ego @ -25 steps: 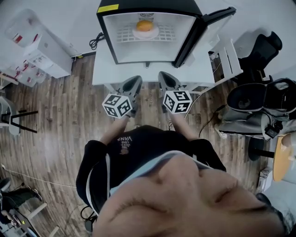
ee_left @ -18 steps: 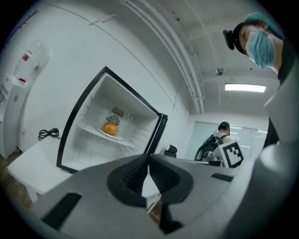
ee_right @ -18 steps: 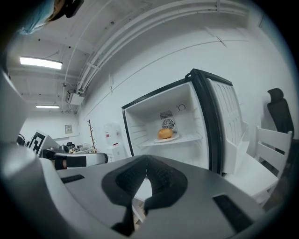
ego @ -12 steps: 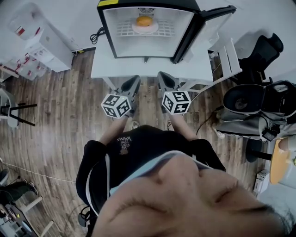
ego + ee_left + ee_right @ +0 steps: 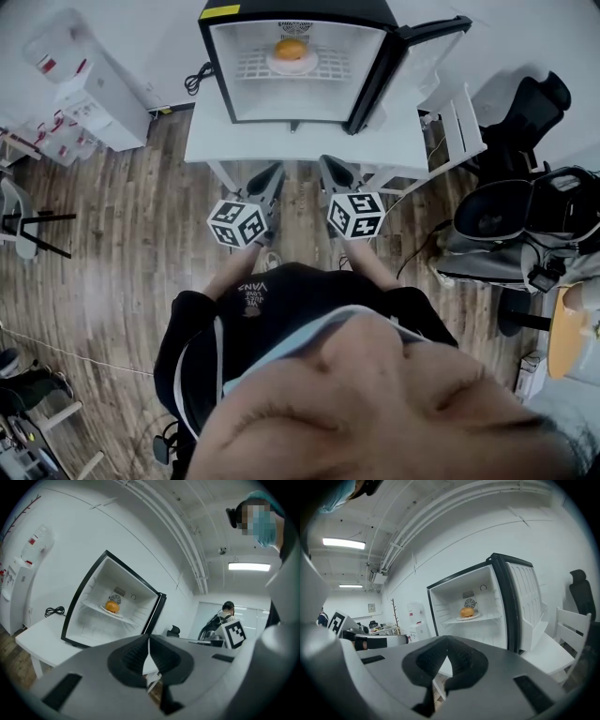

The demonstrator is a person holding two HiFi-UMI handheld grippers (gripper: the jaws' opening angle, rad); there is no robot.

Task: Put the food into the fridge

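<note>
At the far left a water dispenser [image 5: 94,94] stands against the wall, well apart from the action. The white worktop [image 5: 216,141] comes next and carries the fridge [image 5: 220,75].

The left tool [image 5: 272,173] is held out level in front of the person, just short of the worktop's near edge. Its own view shows the jaws pressed together at their tips with nothing between them [image 5: 149,648].

Inside the fridge, the food [image 5: 292,50], a round orange-brown item that may be a bun or a fruit, sits on a plate [image 5: 274,64] on the wire shelf [image 5: 328,70], towards the back. Both tool views show it there too [image 5: 112,606] [image 5: 467,612].

The right tool [image 5: 330,167] is beside the left one, also short of the worktop, and its jaws are likewise closed on nothing [image 5: 447,651].

Further right, the fridge door [image 5: 412,56] hangs wide open, with a white chair [image 5: 459,122] just beyond it.

Judging by this, the main part of the task looks done: the food is already in the fridge and neither tool carries anything. No other food shows on the worktop. What seems left, if anything, is swinging the door shut, which the right tool is better placed to reach.
</note>
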